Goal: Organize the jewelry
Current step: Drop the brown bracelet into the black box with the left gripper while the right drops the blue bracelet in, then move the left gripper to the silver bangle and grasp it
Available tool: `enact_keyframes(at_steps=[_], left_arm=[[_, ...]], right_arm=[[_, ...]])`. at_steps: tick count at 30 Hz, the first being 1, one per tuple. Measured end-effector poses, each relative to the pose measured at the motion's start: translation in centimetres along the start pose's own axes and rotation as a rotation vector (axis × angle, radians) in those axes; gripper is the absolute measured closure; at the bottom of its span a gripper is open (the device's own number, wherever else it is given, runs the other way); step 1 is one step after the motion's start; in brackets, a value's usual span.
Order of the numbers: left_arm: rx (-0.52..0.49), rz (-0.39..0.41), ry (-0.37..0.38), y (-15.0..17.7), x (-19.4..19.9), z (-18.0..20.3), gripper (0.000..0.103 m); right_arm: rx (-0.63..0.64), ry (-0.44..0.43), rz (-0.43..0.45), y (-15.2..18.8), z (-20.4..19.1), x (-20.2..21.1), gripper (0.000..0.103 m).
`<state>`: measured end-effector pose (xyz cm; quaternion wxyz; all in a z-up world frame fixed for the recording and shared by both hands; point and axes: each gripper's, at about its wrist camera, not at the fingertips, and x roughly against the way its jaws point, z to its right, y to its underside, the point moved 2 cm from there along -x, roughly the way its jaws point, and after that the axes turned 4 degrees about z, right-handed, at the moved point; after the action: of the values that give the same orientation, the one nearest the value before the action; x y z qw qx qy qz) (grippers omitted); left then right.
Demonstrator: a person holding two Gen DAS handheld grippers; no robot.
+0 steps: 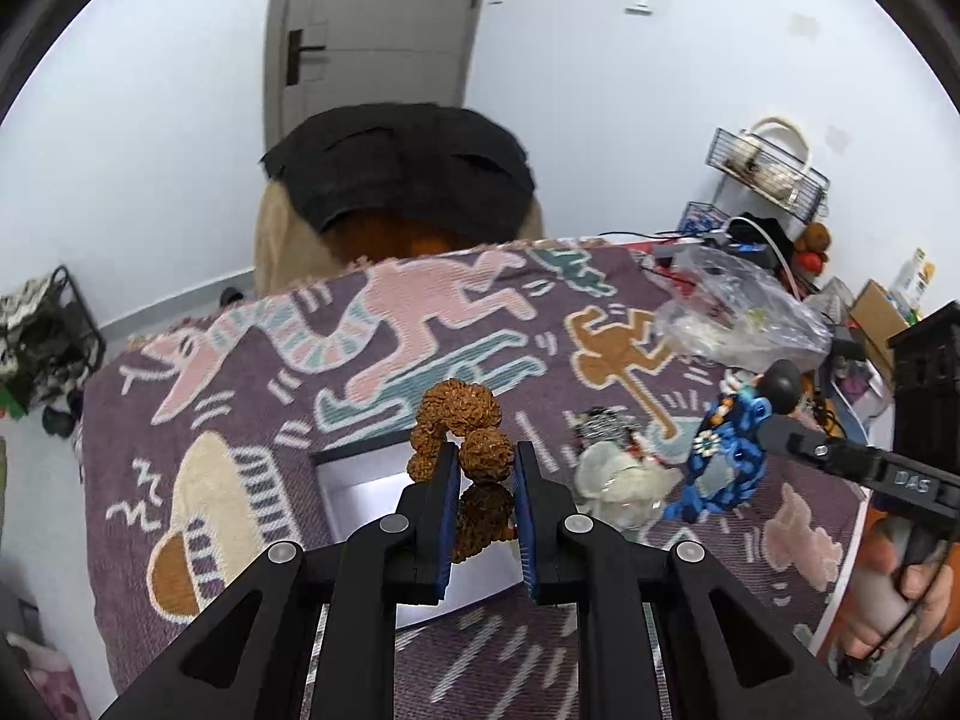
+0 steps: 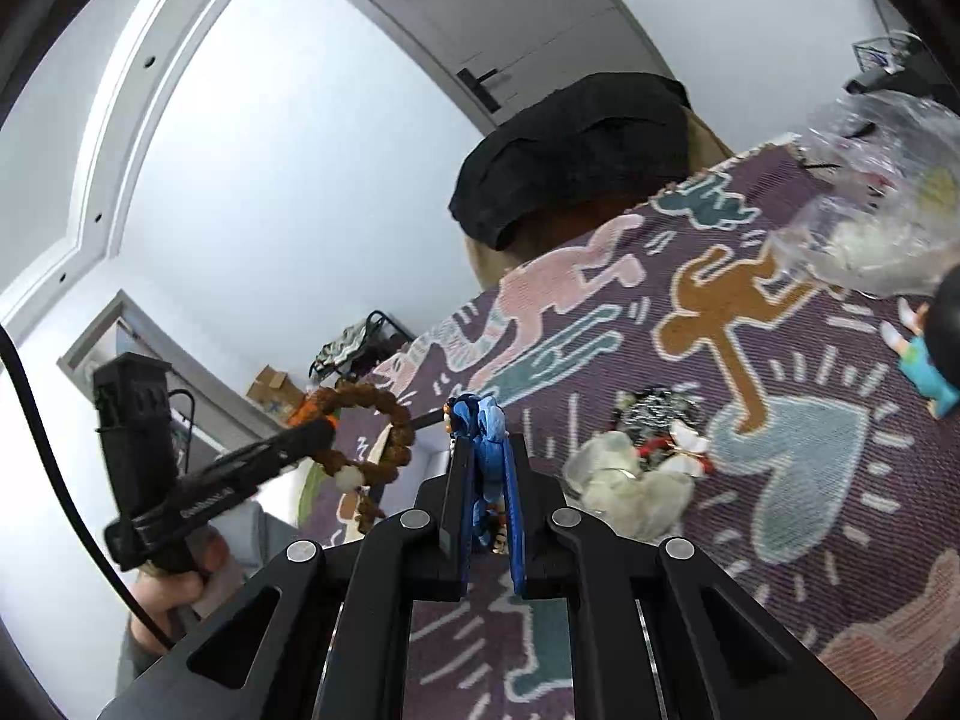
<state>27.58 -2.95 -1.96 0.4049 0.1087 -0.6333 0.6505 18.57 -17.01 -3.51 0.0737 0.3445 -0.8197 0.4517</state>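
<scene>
My left gripper [image 1: 486, 456] is shut on a bracelet of rough brown beads [image 1: 459, 408], which loops up above the fingertips. It hangs over an open grey box [image 1: 360, 480] on the patterned cloth. My right gripper [image 2: 486, 450] is shut on a blue beaded bracelet [image 2: 483, 420], held above the cloth. In the left wrist view the blue bracelet [image 1: 729, 450] dangles from the right gripper [image 1: 768, 432] at the right. In the right wrist view the brown bracelet [image 2: 384, 420] hangs from the left gripper [image 2: 318, 432] at the left.
A small heap of jewelry lies on the purple patterned cloth [image 1: 240, 372]: a pale piece [image 1: 618, 474] and a black-and-white beaded one [image 1: 600, 420]. A crumpled plastic bag [image 1: 738, 312] and a small figurine [image 2: 930, 360] sit behind. A chair with black fabric [image 1: 402, 174] stands at the far edge.
</scene>
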Motion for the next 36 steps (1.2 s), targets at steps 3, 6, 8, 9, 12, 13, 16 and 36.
enact_keyframes(at_steps=[3, 6, 8, 9, 12, 13, 16, 36], left_arm=[[0.046, -0.021, 0.025, 0.9, -1.0, -1.4, 0.085], [0.084, -0.054, 0.050, 1.7, -2.1, -2.3, 0.084], [0.105, -0.067, 0.059, 2.1, -2.7, -2.8, 0.081], [0.114, -0.069, 0.062, 2.2, -2.7, -3.0, 0.069], [0.151, -0.027, 0.061, 2.3, -1.8, -4.3, 0.027], [0.156, -0.006, 0.058, 2.1, -1.3, -4.5, 0.025], [0.166, 0.043, 0.036, 2.1, 0.7, -5.7, 0.024], [0.169, 0.116, -0.067, 3.8, 5.6, -9.8, 0.000]], right_arm=[[0.014, -0.001, -0.014, 0.1, -0.9, -0.9, 0.092], [0.021, 0.001, -0.031, 0.4, -1.6, -2.0, 0.092], [0.026, 0.005, -0.043, 0.6, -2.0, -2.7, 0.092], [0.028, 0.006, -0.048, 0.7, -2.2, -3.0, 0.092], [0.040, 0.009, -0.062, 0.9, -2.8, -3.8, 0.092], [0.044, 0.008, -0.066, 0.9, -3.1, -4.1, 0.092], [0.057, 0.004, -0.077, 0.9, -3.9, -5.1, 0.092], [0.087, 0.047, -0.142, 0.9, -5.7, -9.8, 0.026]])
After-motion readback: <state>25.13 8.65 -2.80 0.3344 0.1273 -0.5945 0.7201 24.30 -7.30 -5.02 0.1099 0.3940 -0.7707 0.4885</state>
